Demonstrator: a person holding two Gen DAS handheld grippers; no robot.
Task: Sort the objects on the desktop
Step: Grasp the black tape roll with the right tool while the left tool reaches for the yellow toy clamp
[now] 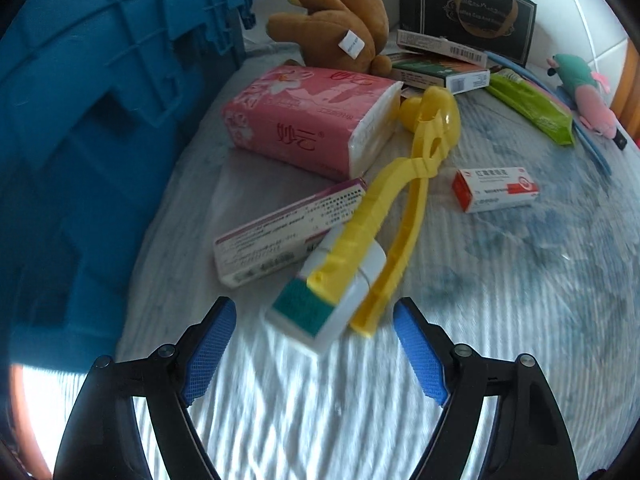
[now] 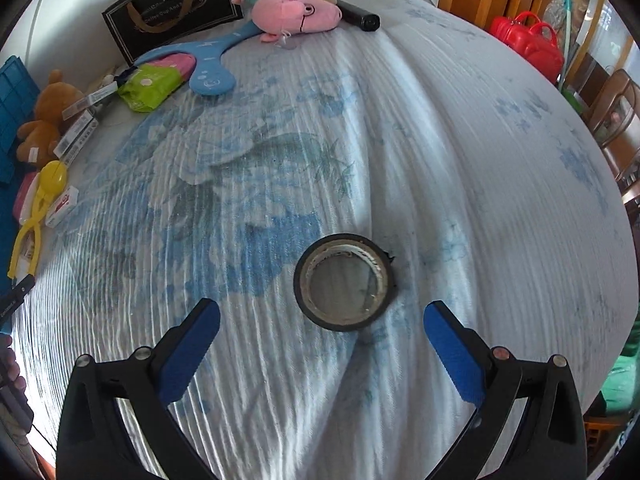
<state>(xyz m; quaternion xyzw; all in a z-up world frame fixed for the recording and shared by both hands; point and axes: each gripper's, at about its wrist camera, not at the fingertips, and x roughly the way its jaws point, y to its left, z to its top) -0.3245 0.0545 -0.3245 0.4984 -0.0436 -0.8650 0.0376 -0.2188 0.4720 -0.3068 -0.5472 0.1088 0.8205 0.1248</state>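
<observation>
The left gripper [image 1: 314, 322] is spread wide, grasping nothing, and points at the white cardboard box with a green end [image 1: 316, 308], probably to take it first because it lies nearest. At 12 o'clock a yellow plastic scoop tong [image 1: 404, 200] lies across this box, so lifting may disturb it. The right gripper [image 2: 322, 328] is released too, with the black roll of tape [image 2: 345, 281] flat on the ribbed blue-flowered cloth [image 2: 440, 160] just ahead of its fingers.
</observation>
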